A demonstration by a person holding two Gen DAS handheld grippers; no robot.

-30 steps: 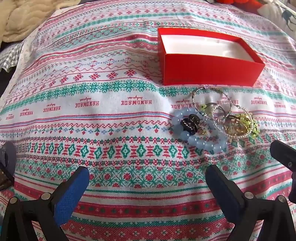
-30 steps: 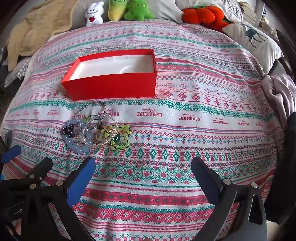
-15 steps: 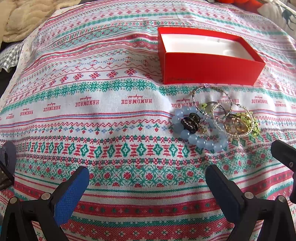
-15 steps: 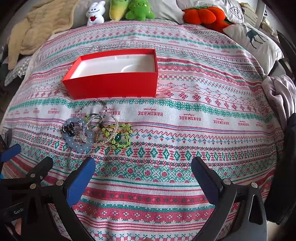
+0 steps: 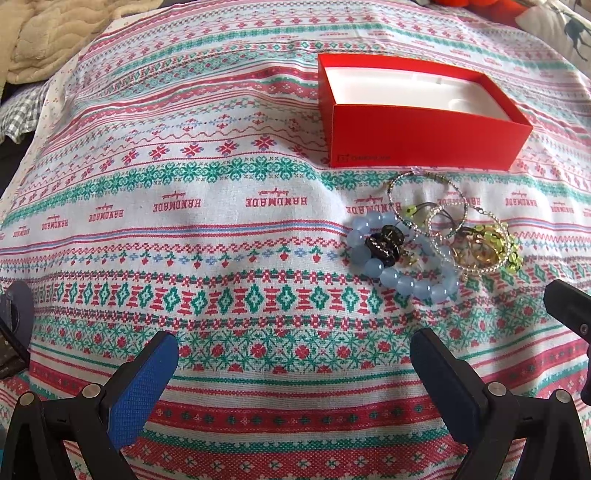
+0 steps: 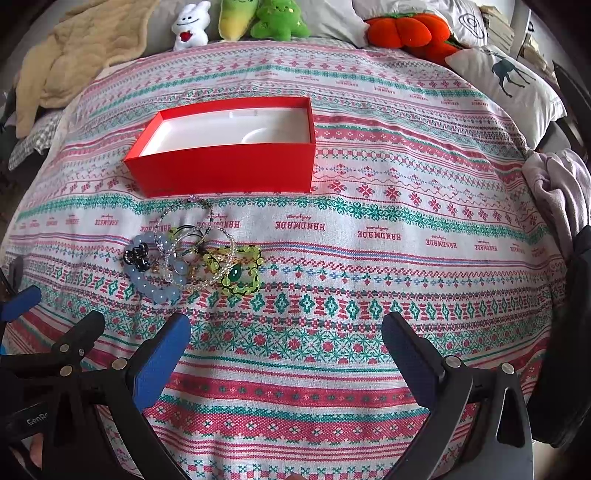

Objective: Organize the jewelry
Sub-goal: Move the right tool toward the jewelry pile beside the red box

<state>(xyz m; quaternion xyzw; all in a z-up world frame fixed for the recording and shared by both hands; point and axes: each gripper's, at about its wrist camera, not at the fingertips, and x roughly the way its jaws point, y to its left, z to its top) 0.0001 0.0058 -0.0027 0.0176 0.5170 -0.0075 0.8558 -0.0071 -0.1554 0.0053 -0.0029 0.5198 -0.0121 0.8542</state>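
Observation:
A tangled pile of jewelry (image 5: pixel 436 236) (image 6: pixel 195 254) lies on the patterned cloth: a pale blue bead bracelet (image 5: pixel 402 278), a black clip (image 5: pixel 384 245), thin silver bangles (image 5: pixel 428 199) and a green bead bracelet (image 6: pixel 242 271). Just behind it stands an open red box (image 5: pixel 421 136) (image 6: pixel 229 166) with a bare white inside. My left gripper (image 5: pixel 293 363) is open, below and left of the pile. My right gripper (image 6: pixel 286 347) is open too, below and right of the pile. Neither holds anything.
The striped cloth (image 6: pixel 369 229) covers a bed. Plush toys (image 6: pixel 240 20) and an orange plush (image 6: pixel 406 31) line the far edge, with a deer pillow (image 6: pixel 509 85) at right. A beige blanket (image 5: pixel 44 37) lies far left and grey clothing (image 6: pixel 557 184) at right.
Both cameras have drifted slightly nearer the pile and box. The jewelry and the box have not moved, and both grippers stay open.

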